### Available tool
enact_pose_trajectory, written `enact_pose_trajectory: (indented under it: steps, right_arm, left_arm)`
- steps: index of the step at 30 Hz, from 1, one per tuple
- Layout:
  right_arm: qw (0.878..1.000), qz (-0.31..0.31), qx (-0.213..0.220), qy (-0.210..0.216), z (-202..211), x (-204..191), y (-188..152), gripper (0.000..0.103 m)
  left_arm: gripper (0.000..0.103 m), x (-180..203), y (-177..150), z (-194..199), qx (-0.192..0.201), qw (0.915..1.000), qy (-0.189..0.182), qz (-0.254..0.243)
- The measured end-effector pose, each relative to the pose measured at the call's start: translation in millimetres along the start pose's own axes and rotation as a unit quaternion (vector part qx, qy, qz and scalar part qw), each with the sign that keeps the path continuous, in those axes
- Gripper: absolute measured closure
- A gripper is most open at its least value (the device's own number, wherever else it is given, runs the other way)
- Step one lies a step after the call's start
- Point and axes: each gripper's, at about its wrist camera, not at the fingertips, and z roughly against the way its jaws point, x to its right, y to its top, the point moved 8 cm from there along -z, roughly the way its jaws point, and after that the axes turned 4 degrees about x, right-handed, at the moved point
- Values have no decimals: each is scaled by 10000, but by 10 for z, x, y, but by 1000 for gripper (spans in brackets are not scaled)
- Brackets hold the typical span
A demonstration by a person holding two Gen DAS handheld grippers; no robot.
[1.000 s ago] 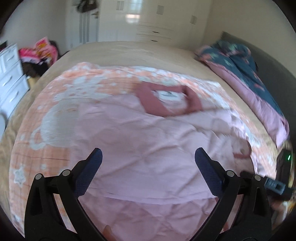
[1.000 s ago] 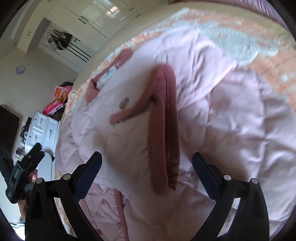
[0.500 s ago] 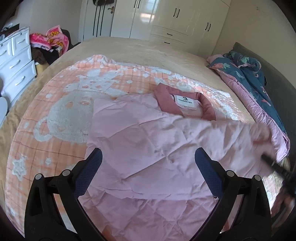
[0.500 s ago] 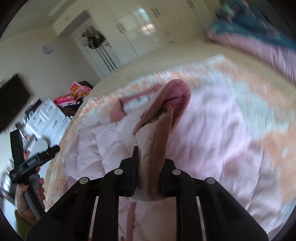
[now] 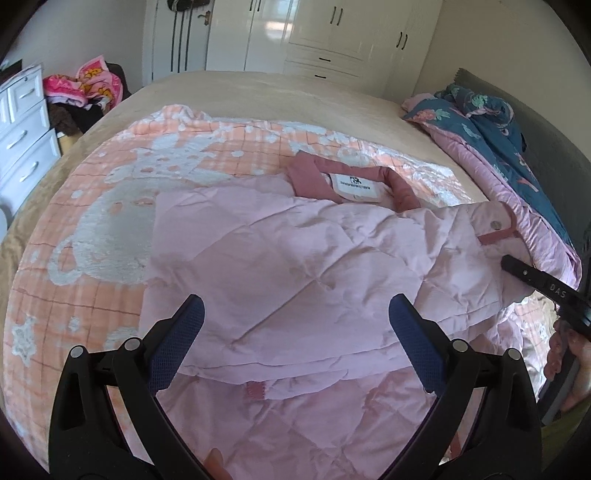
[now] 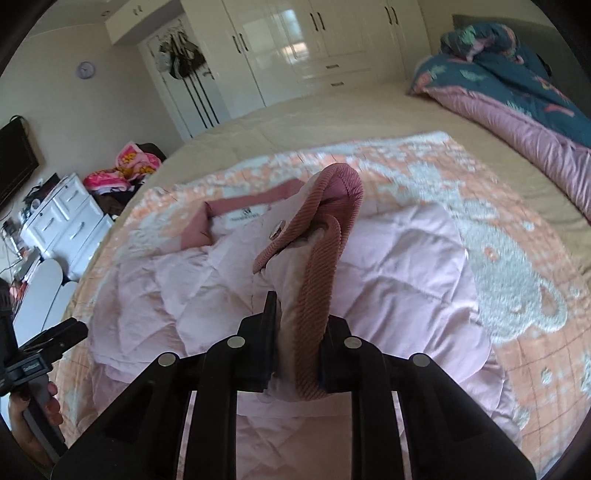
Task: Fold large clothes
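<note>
Jacket [image 5: 295, 266] flat on blanket [image 5: 110, 229], collar [image 5: 354, 181] twd wardrobe; long axis front-back.

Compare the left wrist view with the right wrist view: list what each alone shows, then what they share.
Left wrist only: the left gripper, jaws open over the pink jacket and holding nothing; a small tab at the jacket's lower edge.

Right wrist only: the right gripper, whose jaws have just been closing, shut on the ribbed cuff; a wall clock; a dark screen.

Both: the jacket's collar label, the orange blanket, the blue quilt, the white drawers and the wardrobe.
</note>
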Motion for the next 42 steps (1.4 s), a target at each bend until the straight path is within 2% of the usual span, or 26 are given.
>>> enact_pose_trajectory:
  steps: [6, 8, 12, 17, 24, 31, 37, 42]
  right_arm:
    - [9997, 13, -37, -258, 19, 50, -78, 64]
    - [9993, 33, 77, -355, 77, 63, -58, 50]
    - [9988, 159, 316, -330, 226, 0, 42, 45]
    - [9978, 499, 404, -145, 326, -217, 144, 30]
    - [9942, 1055, -169, 110, -4, -540, -41, 30]
    - [9892, 1095, -970, -87, -511, -478, -450, 29]
    - [9894, 1058, -978, -162, -693, -455, -581, 22]
    - [9891, 1147, -868, -329, -704, -471, -626, 21]
  left_arm:
    - [9, 155, -68, -82, -106, 9996, -171, -174]
    - [9, 197, -110, -140, -208, 9993, -228, -200]
    - [9, 196, -220, -280, -455, 9987, -188, -154]
    - [9, 179, -300, -369, -573, 9982, -105, -172]
    - [9, 153, -315, -389, -627, 9979, -152, -102]
    - [9, 144, -322, -412, -653, 9977, -196, -27]
    - [9, 155, -329, -431, -668, 9976, -189, -22]
    - [9, 157, -326, -419, -671, 9976, -180, -19]
